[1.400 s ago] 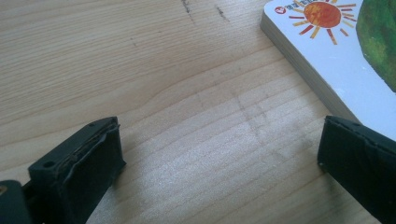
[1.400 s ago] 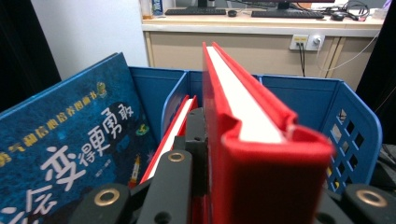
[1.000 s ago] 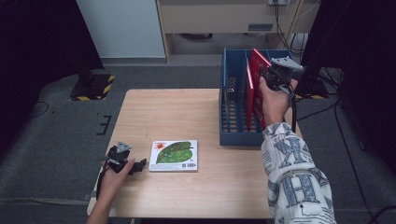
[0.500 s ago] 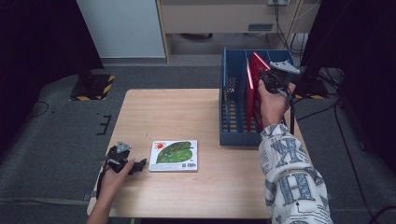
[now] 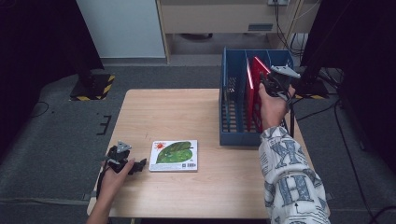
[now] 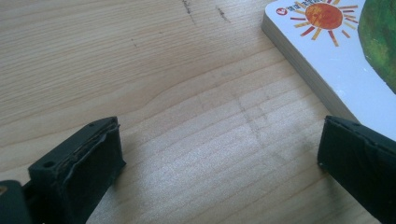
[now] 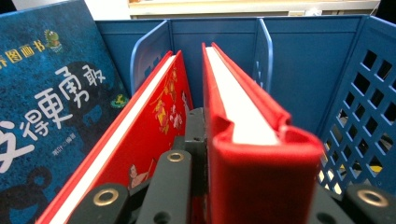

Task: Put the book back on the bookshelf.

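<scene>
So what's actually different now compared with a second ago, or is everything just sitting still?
Very little. The right gripper is still clamped on the red book standing in the blue crate, perhaps eased a touch deeper between the dividers. The left gripper keeps resting open on the table beside the leaf book, which has not moved.

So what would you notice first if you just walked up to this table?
Probably the bright red book that the right gripper clamps upright in the blue rack at the table's far right. Next, the picture book with a green leaf and orange sun, flat near the front edge, just beside the open left gripper.
</scene>
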{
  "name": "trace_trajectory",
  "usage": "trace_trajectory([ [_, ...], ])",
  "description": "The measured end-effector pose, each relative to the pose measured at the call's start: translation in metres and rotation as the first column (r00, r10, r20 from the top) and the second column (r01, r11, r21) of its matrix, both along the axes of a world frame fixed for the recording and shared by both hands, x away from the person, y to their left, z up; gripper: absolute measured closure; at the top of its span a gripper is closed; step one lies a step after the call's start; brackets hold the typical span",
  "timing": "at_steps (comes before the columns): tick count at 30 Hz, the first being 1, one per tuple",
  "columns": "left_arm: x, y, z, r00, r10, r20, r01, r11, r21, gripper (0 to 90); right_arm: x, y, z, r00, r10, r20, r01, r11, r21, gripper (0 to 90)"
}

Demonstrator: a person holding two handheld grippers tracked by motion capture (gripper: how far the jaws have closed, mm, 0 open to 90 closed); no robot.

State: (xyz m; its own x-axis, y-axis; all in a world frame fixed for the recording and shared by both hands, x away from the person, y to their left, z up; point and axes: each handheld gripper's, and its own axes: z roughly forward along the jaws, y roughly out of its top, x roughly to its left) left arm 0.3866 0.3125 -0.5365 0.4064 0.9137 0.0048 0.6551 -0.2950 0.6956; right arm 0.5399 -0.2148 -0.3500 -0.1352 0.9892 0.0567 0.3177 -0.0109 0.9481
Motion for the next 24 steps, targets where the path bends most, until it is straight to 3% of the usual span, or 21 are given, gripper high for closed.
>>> trace_trajectory([
  [11,0.0004,-0.0003,0.0,1.0,-0.001,0.0,0.001,1.0,0.002,0.0,0.0003,-0.0007,-0.0063,0.9992,-0.017,-0.036,0.017,1.0,0.011,78.9],
  [24,0.0004,-0.0007,0.0001,1.0,0.0,0.0,0.0,1.0,0.002,0.0,-0.0094,-0.0014,-0.0037,0.9967,0.007,-0.081,-0.009,1.0,-0.025,78.5],
])
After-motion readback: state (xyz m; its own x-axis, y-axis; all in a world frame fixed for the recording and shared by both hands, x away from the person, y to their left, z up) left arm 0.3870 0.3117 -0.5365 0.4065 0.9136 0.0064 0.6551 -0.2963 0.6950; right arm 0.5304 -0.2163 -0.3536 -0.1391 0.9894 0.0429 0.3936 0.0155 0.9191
